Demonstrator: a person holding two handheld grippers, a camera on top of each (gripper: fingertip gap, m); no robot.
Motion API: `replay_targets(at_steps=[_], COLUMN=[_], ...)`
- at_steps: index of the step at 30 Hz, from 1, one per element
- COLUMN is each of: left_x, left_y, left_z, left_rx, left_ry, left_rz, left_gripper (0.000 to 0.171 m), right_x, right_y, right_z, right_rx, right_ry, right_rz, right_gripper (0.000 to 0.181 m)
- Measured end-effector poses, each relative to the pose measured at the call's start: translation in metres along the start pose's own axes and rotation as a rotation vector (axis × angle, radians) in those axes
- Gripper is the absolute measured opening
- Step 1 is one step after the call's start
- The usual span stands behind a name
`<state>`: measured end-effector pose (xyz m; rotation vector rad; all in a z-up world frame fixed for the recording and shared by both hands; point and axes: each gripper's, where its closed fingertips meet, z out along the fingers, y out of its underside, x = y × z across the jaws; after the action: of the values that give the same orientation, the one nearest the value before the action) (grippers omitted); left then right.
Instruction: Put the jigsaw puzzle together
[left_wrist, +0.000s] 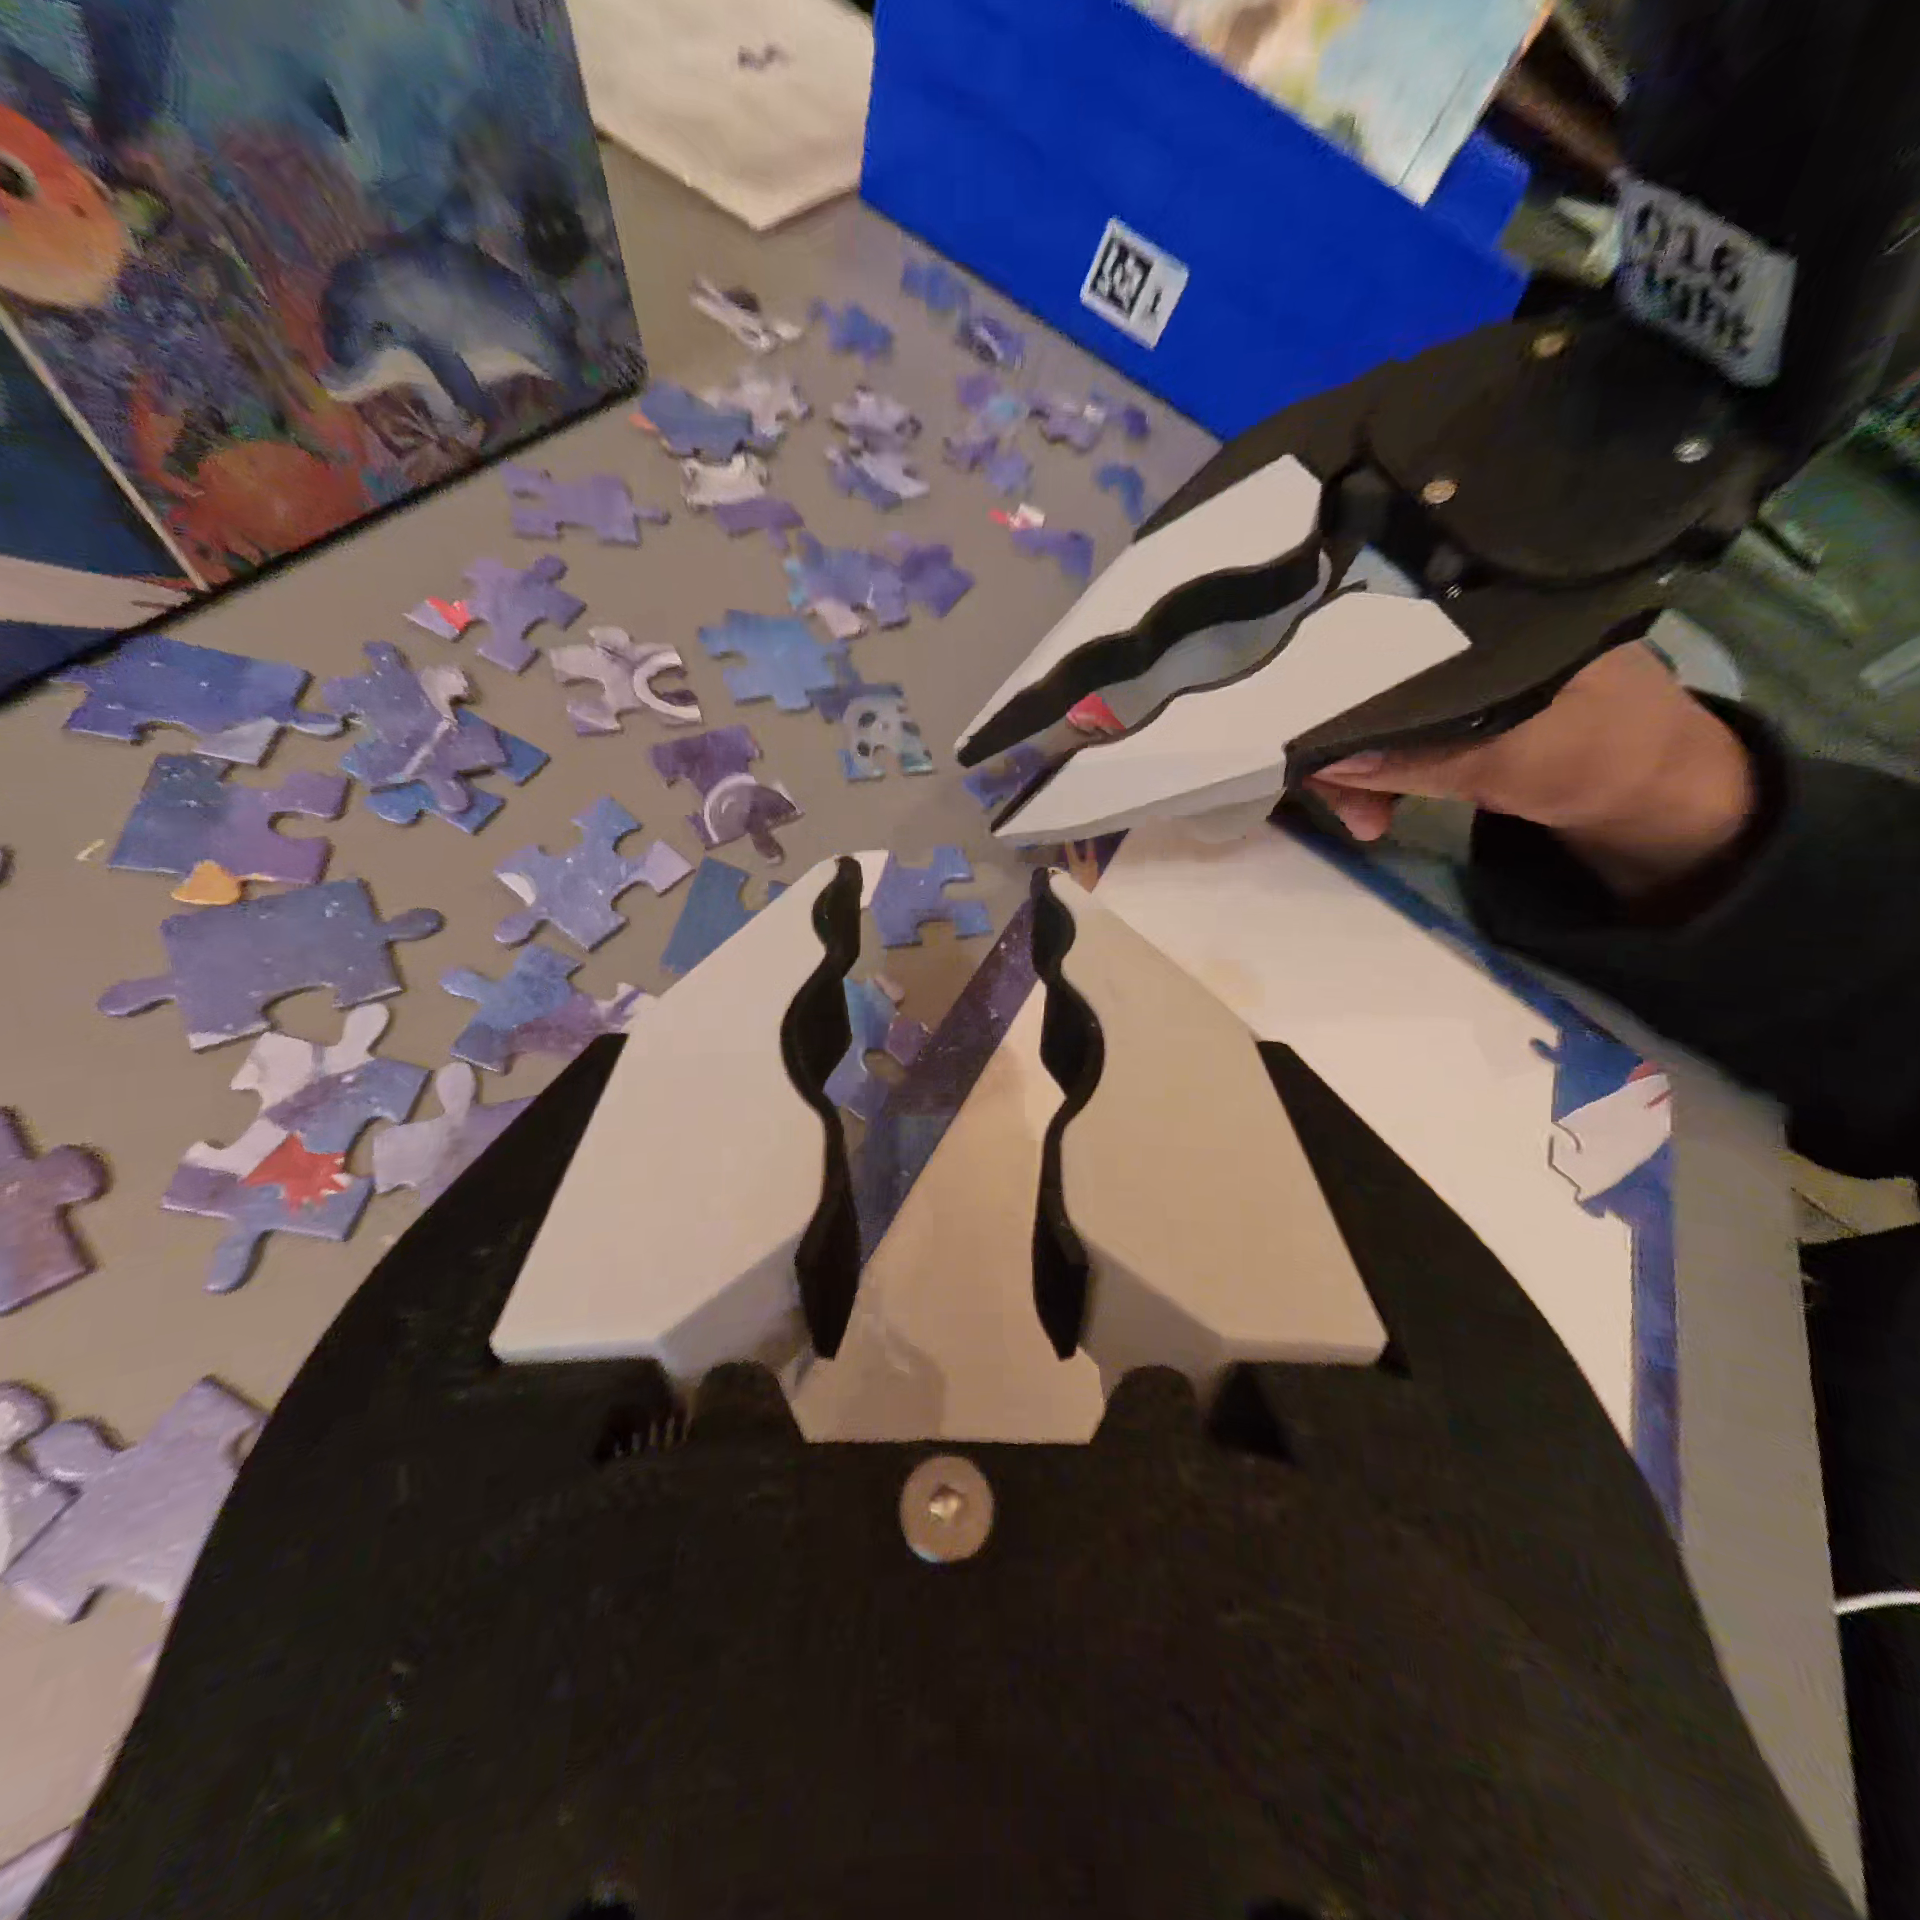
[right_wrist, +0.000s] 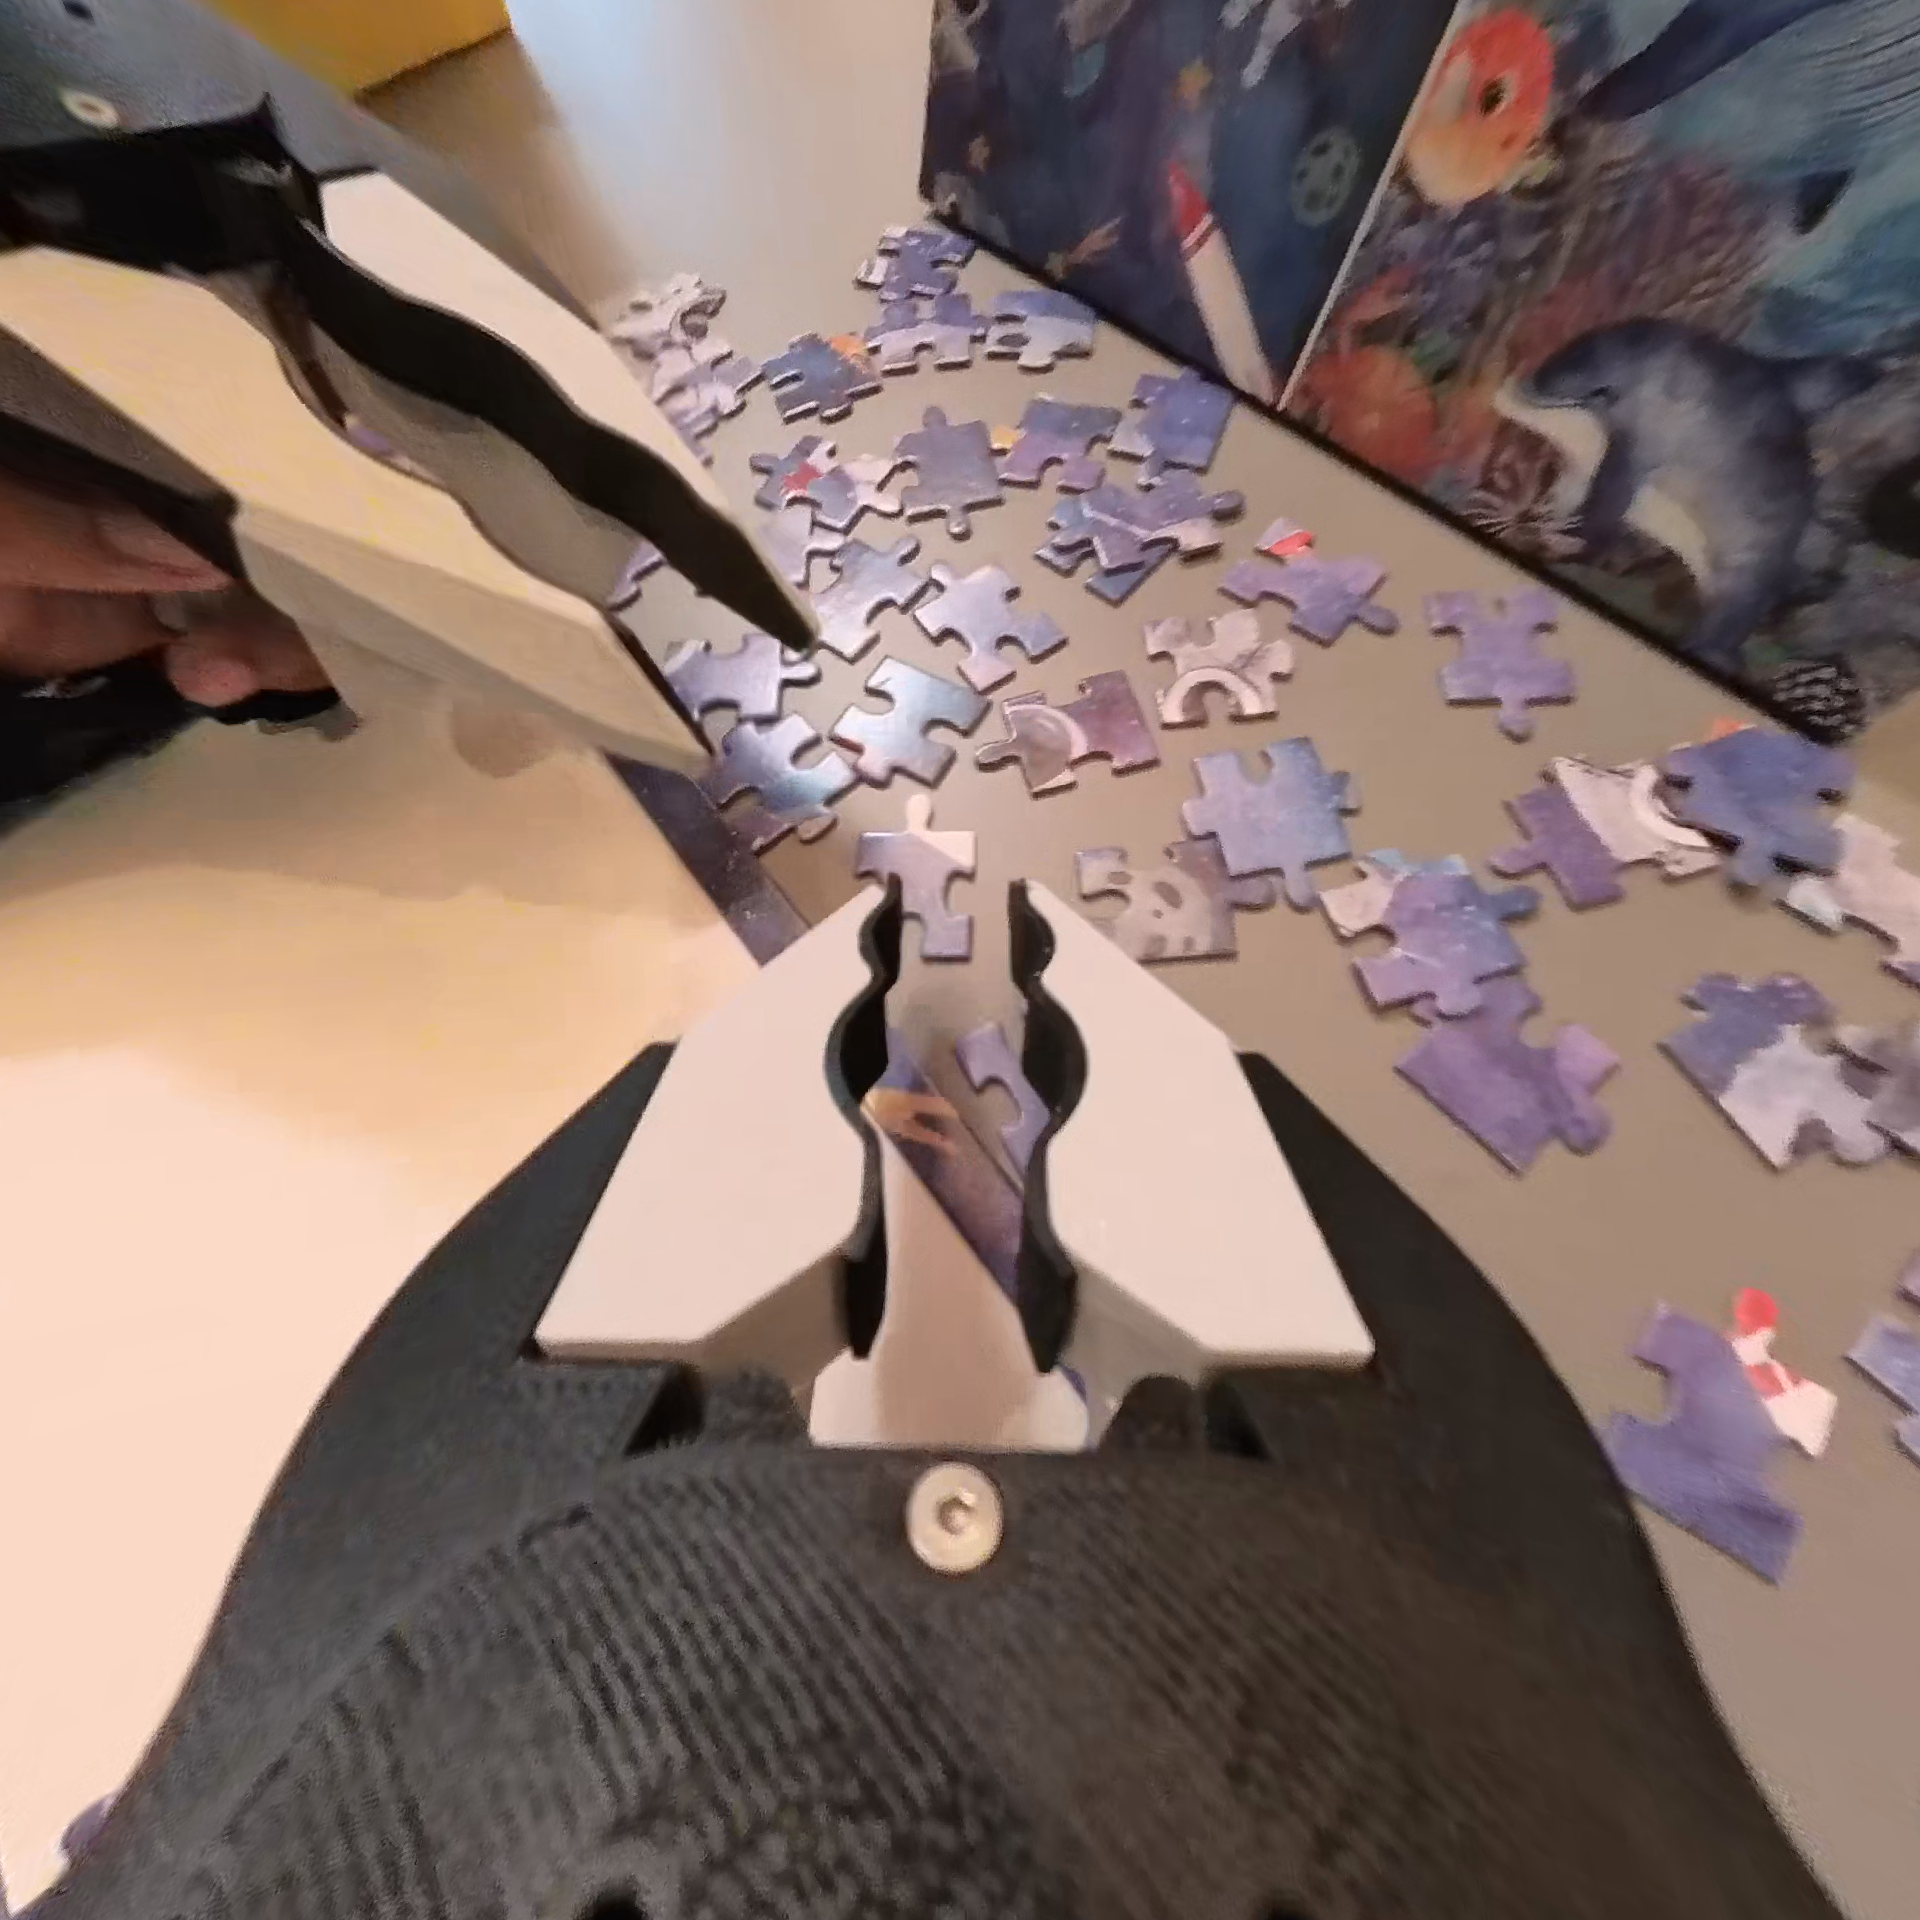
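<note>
Many loose blue and purple puzzle pieces (left_wrist: 582, 665) (right_wrist: 1122, 540) lie scattered on the grey table. A white puzzle board with a dark blue border (left_wrist: 1351, 997) (right_wrist: 260, 987) lies beside them, with a few pieces (left_wrist: 1605, 1122) set at its near edge. My left gripper (left_wrist: 951, 878) is open and empty, low over the board's corner, with a blue piece (left_wrist: 925, 899) on the table between its tips. My right gripper (right_wrist: 948, 894) is open; a small purple piece (right_wrist: 920, 883) sits just beyond its tips, not pinched. Each gripper shows in the other's view (left_wrist: 985, 790) (right_wrist: 758, 701), tips close together.
Two picture-covered puzzle boxes (left_wrist: 312, 260) (right_wrist: 1558, 312) stand along the far side of the pieces. A blue box with a square marker (left_wrist: 1091, 177) stands behind. A cream sheet (left_wrist: 748, 104) lies at the back. A hand in a dark sleeve (left_wrist: 1527, 769) holds the right gripper. Some 5 cm of space lies between my two pairs of fingers.
</note>
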<state>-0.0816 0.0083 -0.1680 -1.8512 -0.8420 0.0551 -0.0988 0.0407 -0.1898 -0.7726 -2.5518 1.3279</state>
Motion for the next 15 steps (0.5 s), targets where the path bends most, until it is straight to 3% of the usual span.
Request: replay_targets(at_steps=[7, 11, 15], left_x=[0.006, 0.002, -0.001], left_y=[0.004, -0.004, -0.007], left_z=[0.008, 0.002, -0.001], left_rx=[-0.001, 0.044, 0.06], left_ry=[0.037, 0.022, 0.004], left_rz=[-0.041, -0.048, -0.037], left_gripper=[0.03, 0.029, 0.029], right_x=[-0.009, -0.015, -0.016], right_y=[0.011, 0.007, 0.007], right_z=[0.024, 0.031, 0.03], right_rx=[-0.102, -0.115, -0.139], right_ry=[0.039, 0.038, 0.056], right_rz=[-0.044, -0.09, -0.117], right_gripper=[0.031, 0.013, 0.012])
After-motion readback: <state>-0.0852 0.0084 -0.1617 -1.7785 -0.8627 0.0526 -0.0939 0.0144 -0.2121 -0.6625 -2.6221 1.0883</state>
